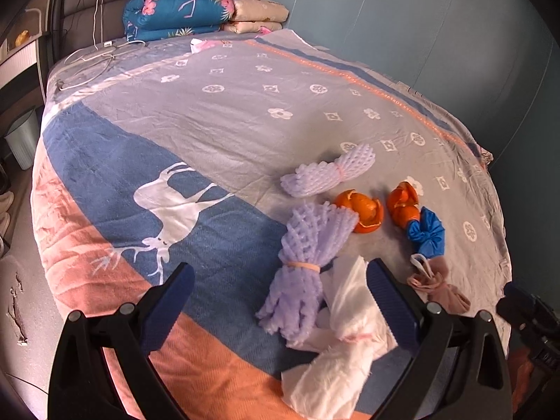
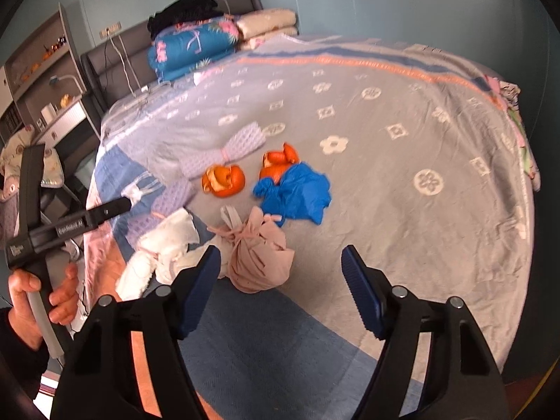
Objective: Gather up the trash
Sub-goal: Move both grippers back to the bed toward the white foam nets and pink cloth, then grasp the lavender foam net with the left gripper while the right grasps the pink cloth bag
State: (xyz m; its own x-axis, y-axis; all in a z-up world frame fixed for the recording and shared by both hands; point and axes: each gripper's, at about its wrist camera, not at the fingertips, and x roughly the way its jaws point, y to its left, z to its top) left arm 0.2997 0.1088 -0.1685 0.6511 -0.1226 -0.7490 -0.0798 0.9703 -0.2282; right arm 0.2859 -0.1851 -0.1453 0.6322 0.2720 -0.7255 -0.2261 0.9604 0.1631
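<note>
grey, blue and salmon cloth covers the bed (image 1: 217,112), with a white deer printed on its blue band, and all the trash lies on it toward the near right. at the far end sits a stack of folded quilts (image 1: 182,8) against the headboard, and a pale bin (image 1: 21,138) stands on the floor off the bed's left side. the left gripper (image 1: 280,287) hangs over the near edge with its jaws spread wide and nothing between the pads. the right gripper (image 2: 281,273) is likewise wide open and empty, just near of the pink bundle. closest to the left gripper lies a crumpled white paper wad (image 1: 346,332), touching a lilac foam net (image 1: 304,266) bound with a rubber band. a second foam net (image 1: 327,171) lies farther off. right of the paper sits a tied pink bundle (image 2: 260,255), and beyond it a blue plastic bag (image 2: 297,192) touches one of two orange peels (image 2: 278,164); the other peel (image 2: 224,180) lies just left of it, beside the nearer net. in the right wrist view a hand (image 2: 38,297) holds the left gripper's handle at the left edge.
</note>
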